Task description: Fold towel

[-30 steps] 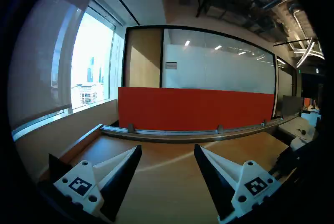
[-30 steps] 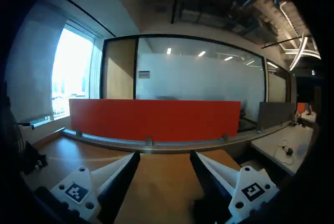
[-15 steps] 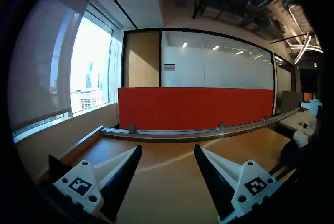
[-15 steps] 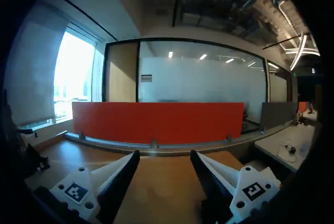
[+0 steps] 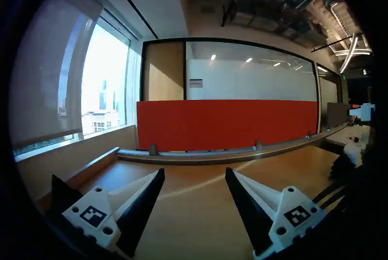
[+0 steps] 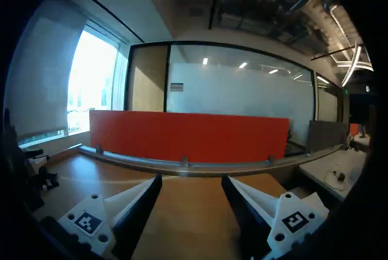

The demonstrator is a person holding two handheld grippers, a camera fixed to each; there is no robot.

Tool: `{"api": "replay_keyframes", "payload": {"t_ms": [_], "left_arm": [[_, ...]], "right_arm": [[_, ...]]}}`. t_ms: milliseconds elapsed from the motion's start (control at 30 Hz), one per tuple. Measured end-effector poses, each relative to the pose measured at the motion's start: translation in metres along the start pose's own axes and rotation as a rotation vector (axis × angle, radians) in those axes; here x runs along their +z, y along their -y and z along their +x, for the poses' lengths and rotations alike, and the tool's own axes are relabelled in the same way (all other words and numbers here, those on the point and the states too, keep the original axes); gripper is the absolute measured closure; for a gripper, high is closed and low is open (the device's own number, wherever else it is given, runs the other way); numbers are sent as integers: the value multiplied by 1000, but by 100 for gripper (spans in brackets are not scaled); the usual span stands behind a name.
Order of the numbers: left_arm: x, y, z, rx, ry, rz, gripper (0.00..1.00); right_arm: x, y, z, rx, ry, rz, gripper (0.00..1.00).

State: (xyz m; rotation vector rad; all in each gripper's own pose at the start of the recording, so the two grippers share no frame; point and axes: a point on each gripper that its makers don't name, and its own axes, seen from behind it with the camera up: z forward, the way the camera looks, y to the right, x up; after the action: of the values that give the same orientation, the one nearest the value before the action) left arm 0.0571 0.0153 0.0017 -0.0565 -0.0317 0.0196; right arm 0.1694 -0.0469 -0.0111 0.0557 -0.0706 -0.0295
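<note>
Left gripper (image 5: 195, 173) spread, desk rail (image 5: 203, 156) ahead

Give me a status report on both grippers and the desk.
Left gripper open, holding nothing. Right gripper open, holding nothing. Wooden desk under both, orange divider beyond.

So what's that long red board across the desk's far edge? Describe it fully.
The red board is a flat, matt screen, long and low, standing upright along the far edge of the wooden desk. Small metal clips on a grey rail hold its foot. Nothing leans on it; a glass wall stands behind.
</note>
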Motion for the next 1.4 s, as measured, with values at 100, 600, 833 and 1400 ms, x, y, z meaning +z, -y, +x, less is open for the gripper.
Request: {"api": "replay_keyframes", "payload": {"t_ms": [100, 600, 833, 1400], "left_arm": [[-1, 3, -12, 0, -6, 6, 7], [-4, 14, -64, -10, -49, 26, 7], [-4, 16, -81, -13, -62, 29, 7], [-9, 22, -105, -28, -77, 41, 8]], "right_arm": [[2, 1, -3, 10, 1, -1, 5], [11, 14, -36, -1, 6, 0, 5], [12, 23, -54, -11, 9, 16, 5], [11, 33, -65, -37, 3, 27, 5]]}}
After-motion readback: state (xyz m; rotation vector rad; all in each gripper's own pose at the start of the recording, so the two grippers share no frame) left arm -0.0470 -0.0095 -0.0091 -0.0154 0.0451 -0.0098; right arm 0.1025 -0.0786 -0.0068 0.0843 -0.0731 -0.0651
